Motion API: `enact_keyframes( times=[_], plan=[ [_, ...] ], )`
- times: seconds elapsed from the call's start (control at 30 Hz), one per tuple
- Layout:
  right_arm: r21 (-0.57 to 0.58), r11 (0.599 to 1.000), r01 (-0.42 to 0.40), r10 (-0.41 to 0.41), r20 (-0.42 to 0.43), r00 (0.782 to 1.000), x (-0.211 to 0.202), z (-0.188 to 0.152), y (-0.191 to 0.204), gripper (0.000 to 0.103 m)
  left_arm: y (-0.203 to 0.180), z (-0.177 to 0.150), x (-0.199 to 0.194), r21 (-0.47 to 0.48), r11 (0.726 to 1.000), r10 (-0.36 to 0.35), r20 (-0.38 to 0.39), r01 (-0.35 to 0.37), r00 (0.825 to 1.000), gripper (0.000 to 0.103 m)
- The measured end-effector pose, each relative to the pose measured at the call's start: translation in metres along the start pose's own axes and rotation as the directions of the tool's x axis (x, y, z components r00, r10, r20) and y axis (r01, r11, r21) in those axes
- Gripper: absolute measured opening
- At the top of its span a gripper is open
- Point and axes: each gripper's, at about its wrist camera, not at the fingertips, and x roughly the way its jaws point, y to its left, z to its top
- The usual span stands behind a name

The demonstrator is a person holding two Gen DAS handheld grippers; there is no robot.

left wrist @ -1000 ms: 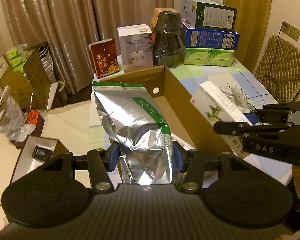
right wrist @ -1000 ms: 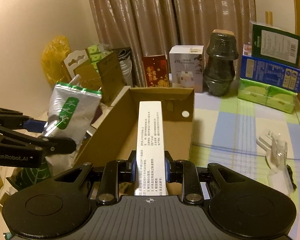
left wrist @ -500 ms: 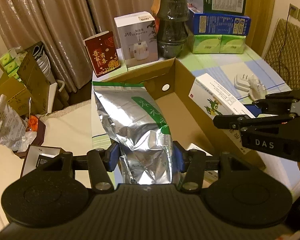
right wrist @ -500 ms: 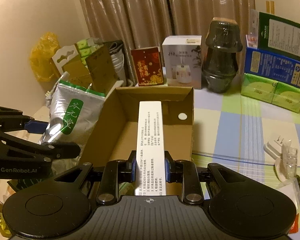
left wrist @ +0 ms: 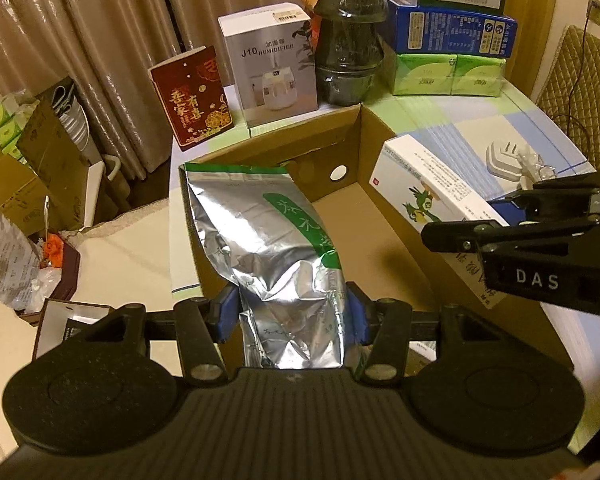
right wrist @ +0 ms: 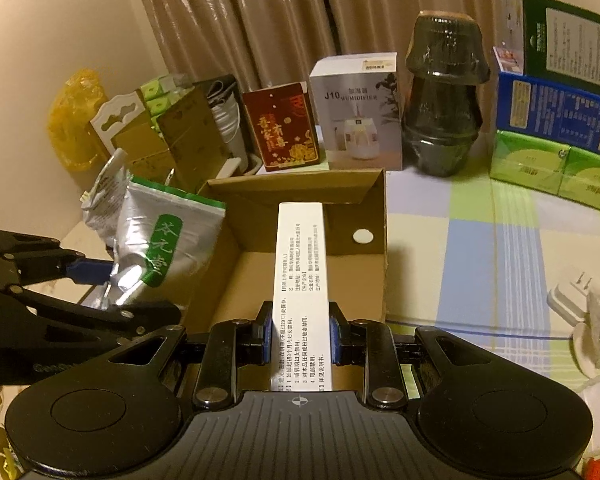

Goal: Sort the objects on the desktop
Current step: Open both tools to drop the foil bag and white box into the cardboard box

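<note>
Held over the open cardboard box [right wrist: 308,280]: a foil pouch [left wrist: 268,248] at its left wall, a long carton [right wrist: 302,292] over its middle. Stood behind the box in a row on the table [right wrist: 480,240], left to right: a booklet [right wrist: 286,128], a humidifier box [right wrist: 360,116], a dark jar [right wrist: 444,96], stacked boxes [right wrist: 556,120]. Lay right of the box: a plug adapter [right wrist: 572,292]. Piled left of the table: cartons [left wrist: 32,168].

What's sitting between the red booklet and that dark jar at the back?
A white humidifier box stands between the red booklet and the dark jar, clearest in the right wrist view.
</note>
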Motion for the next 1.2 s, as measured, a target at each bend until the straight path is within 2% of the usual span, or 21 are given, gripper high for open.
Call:
enact_keyframes(
  times=[0.2,0.27,0.3,0.37,0.43,0.53,0.7,0.83,0.97,1.2],
  plan=[
    [0.017,1.000,-0.007,0.006,0.014,1.000,0.012,0.006,-0.003,0.023,0.003,0.002,0.018,-0.010,1.000,-0.003,0.000,0.003,1.000,0.049],
    [0.031,0.999,-0.016,0.015,0.025,1.000,0.017,0.009,-0.005,0.024,0.006,0.003,0.021,-0.037,0.999,-0.006,0.022,0.007,1.000,0.057],
    [0.038,0.999,-0.024,0.023,0.023,0.999,0.019,0.011,-0.006,0.025,0.008,0.004,0.021,-0.052,0.999,-0.001,0.037,0.003,0.999,0.057],
    [0.053,0.998,-0.032,0.030,0.030,0.999,0.017,0.014,-0.009,0.041,0.010,0.005,0.018,-0.063,0.998,0.007,0.056,-0.004,0.998,0.057],
    [0.050,0.998,-0.027,0.024,0.053,0.998,0.011,0.014,-0.011,0.048,0.011,0.006,0.012,-0.070,0.998,0.010,0.070,-0.006,0.998,0.057],
    [0.062,0.998,-0.032,0.029,0.056,0.998,0.002,0.012,-0.017,0.050,0.011,0.002,0.000,-0.069,0.997,0.022,0.084,-0.016,0.996,0.057],
    [0.086,0.996,-0.033,0.027,0.062,0.998,-0.026,-0.003,-0.027,0.055,0.001,-0.011,-0.026,-0.091,0.996,0.016,0.109,-0.006,0.994,0.060],
    [0.118,0.993,-0.031,0.022,0.074,0.997,-0.057,-0.022,-0.037,0.061,-0.013,-0.024,-0.052,-0.114,0.993,0.015,0.139,0.001,0.990,0.067],
    [0.145,0.989,-0.015,0.002,0.085,0.996,-0.093,-0.047,-0.048,0.068,-0.035,-0.038,-0.076,-0.120,0.993,0.024,0.156,-0.005,0.987,0.073],
    [0.183,0.983,0.032,-0.051,0.099,0.994,-0.154,-0.091,-0.066,0.074,-0.080,-0.060,-0.112,-0.128,0.992,0.016,0.203,0.010,0.979,0.083]
  ],
)
